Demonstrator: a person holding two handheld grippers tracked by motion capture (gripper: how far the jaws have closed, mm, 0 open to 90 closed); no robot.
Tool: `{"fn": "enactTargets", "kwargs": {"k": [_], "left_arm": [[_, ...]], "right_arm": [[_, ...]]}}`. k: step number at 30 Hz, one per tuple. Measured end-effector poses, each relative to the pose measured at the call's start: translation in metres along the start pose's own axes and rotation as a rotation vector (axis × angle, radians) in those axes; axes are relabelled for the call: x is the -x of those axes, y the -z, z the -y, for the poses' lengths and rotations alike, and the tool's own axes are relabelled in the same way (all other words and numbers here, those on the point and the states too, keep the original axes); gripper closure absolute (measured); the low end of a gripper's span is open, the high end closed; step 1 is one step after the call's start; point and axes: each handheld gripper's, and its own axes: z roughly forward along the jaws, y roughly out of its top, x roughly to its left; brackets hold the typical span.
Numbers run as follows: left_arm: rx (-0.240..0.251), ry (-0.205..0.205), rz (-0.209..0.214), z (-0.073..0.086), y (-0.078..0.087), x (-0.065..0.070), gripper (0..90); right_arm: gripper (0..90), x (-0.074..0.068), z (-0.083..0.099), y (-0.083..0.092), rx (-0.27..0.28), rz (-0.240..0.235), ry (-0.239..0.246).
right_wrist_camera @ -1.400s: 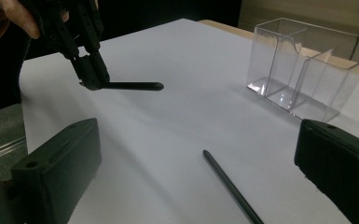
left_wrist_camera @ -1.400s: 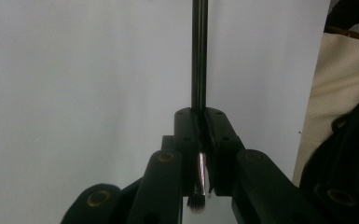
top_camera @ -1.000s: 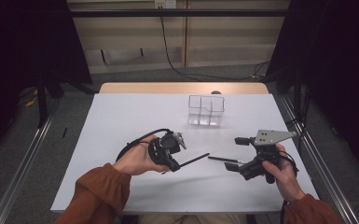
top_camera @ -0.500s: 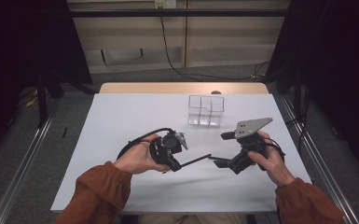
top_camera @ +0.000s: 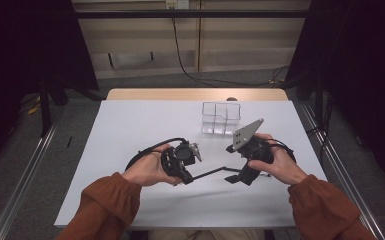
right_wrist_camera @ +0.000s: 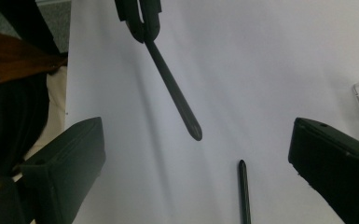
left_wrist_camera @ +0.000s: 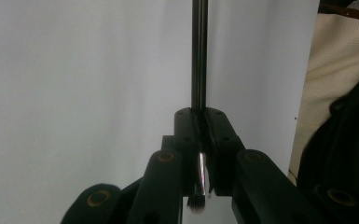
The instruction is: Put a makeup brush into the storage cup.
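Brush [left_wrist_camera: 198,70] clamped between left gripper [left_wrist_camera: 198,122] fingers, handle jutting ahead over white surface [top_camera: 140,125]; right gripper [right_wrist_camera: 196,154] fingers spread wide, handle tip just ahead, second stick [right_wrist_camera: 244,191] between.

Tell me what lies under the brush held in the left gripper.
Under the brush, the white table cover and a second black stick show. Its bristle end hides between the left gripper fingers.

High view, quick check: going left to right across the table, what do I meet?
left hand → left gripper, shut on the thin black brush → right gripper → right hand. The clear plastic organizer sits farther back, so it is left out.
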Motion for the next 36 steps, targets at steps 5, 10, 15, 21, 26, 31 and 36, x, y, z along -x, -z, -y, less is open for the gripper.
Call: {"fn": "enactTargets", "kwargs": {"k": [5,10,15,21,26,31,36], "left_arm": [[-0.021,-0.006,-0.006,-0.001,-0.001,0.000,84.4],[-0.035,-0.018,-0.007,-0.002,-0.001,0.000,84.4],[-0.043,-0.014,-0.007,-0.004,-0.003,0.001,84.3],[-0.054,-0.019,-0.005,-0.005,-0.004,0.002,84.4],[-0.055,-0.028,-0.007,-0.006,-0.005,0.002,84.3],[-0.057,-0.037,-0.005,-0.007,-0.006,0.002,84.3],[-0.065,-0.045,-0.009,-0.007,-0.007,0.003,84.4]], "right_arm": [[5.8,0.001,-0.007,-0.001,-0.067,-0.014,0.026],[5.9,0.001,-0.014,-0.006,-0.158,-0.009,0.052],[7.5,0.000,-0.018,-0.013,-0.247,-0.033,0.068],[19.9,0.001,-0.022,-0.019,-0.311,-0.062,0.092],[34.4,0.004,-0.023,-0.026,-0.345,-0.071,0.098],[49.6,0.007,-0.026,-0.029,-0.354,-0.099,0.108],[60.5,0.008,-0.027,-0.030,-0.342,-0.116,0.098]]}}
